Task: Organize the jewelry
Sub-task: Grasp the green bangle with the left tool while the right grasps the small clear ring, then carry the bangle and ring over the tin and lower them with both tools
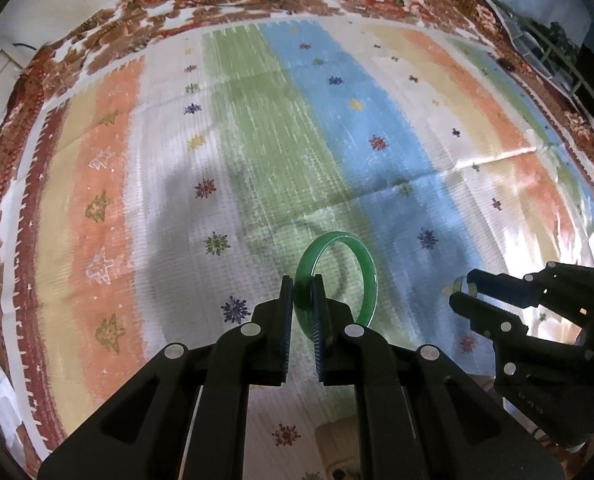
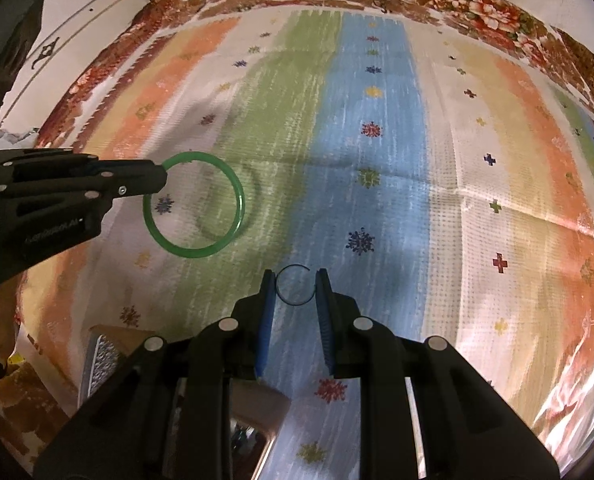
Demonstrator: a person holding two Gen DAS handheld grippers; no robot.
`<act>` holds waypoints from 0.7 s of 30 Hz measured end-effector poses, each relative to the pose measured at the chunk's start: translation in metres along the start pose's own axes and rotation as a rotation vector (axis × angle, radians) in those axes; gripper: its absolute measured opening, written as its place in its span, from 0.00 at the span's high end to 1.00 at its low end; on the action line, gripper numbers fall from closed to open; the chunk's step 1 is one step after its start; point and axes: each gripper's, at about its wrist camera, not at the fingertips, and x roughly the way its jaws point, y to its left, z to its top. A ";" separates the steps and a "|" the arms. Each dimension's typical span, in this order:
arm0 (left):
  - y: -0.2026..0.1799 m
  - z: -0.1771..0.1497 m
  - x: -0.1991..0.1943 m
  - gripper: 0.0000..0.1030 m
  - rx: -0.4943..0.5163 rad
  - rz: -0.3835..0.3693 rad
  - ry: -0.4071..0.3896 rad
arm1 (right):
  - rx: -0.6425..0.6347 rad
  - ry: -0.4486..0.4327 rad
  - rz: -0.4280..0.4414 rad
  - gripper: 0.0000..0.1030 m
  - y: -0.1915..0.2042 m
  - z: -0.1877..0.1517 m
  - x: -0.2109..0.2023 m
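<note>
A: Where is the jewelry?

B: The green bangle [image 1: 339,276] hangs above the striped cloth [image 1: 377,152] covering the bench, pinched at its rim by the left claw [image 1: 301,294], which is clenched almost fully on it. A shadow of the ring lies on the cloth below, so it looks lifted clear.

A: And the other piece?

B: A thin dark wire ring [image 2: 293,285], with a gap at its top right, sits between the pads of the right claw [image 2: 295,286]. That claw is only narrowly parted and grasps the ring across its width, to the right of the bangle.

A: How far along is the tidying?

B: Probably early or midway. Both pieces are picked up, neither is put away. A box edge [image 2: 257,416] shows at the near side; whether that is the destination cannot be told.
</note>
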 end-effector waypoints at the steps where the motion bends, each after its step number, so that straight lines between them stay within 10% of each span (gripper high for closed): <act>1: 0.000 0.000 -0.002 0.92 0.001 -0.001 -0.005 | -0.002 -0.008 0.004 0.79 0.001 -0.001 -0.004; 21: -0.014 -0.032 -0.059 0.91 0.015 -0.045 -0.122 | -0.033 -0.119 -0.003 0.79 0.014 -0.024 -0.057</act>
